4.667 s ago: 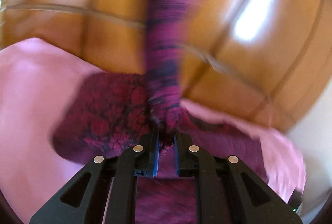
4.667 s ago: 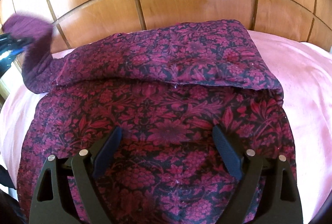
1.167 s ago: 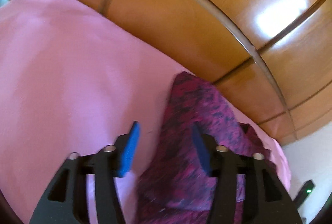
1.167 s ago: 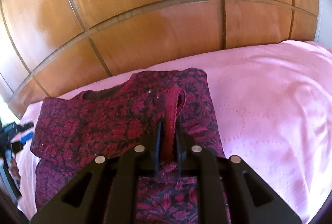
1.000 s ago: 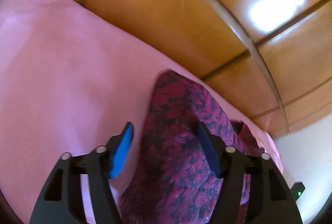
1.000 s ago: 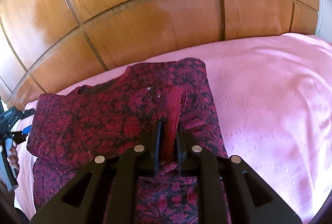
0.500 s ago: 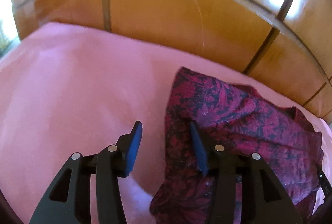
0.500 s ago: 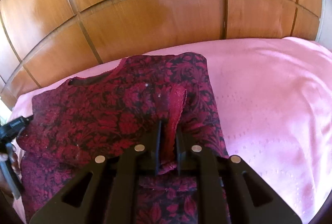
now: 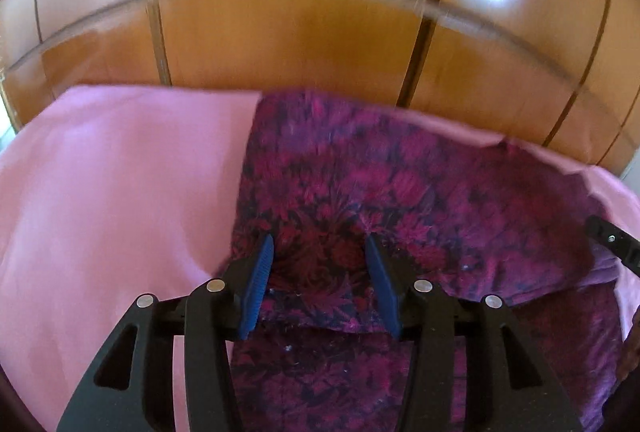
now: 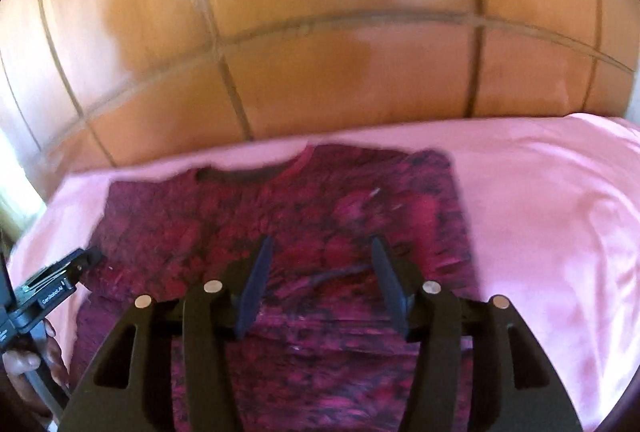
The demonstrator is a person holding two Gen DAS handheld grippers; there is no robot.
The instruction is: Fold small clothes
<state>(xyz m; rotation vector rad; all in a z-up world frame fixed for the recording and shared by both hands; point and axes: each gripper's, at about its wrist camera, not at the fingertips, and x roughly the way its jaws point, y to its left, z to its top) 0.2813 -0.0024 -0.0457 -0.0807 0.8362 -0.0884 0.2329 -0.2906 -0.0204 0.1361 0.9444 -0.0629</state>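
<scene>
A dark red floral garment (image 9: 400, 200) lies on the pink bedspread (image 9: 100, 192), its sides folded in and its upper part lying over the lower. My left gripper (image 9: 320, 252) is open above the garment's left part, with fabric below the blue pads and nothing pinched. In the right wrist view the garment (image 10: 280, 216) shows its neckline (image 10: 248, 172) at the far edge. My right gripper (image 10: 322, 252) hovers over the middle with its jaws opening, and the cloth lies flat beneath them, free of the pads. The frames are blurred by motion.
A wooden panelled headboard (image 9: 280, 32) rises right behind the bed. The pink bedspread (image 10: 540, 212) stretches bare to the right of the garment. The right gripper's tip (image 9: 612, 244) pokes in at the right edge; the left gripper (image 10: 60, 284) and a hand (image 10: 24, 364) show at the left.
The right gripper has let go of the pinched fold of fabric, and its jaws have parted. The fold now lies flat. The left gripper has swung right, from beside the garment's edge to over it.
</scene>
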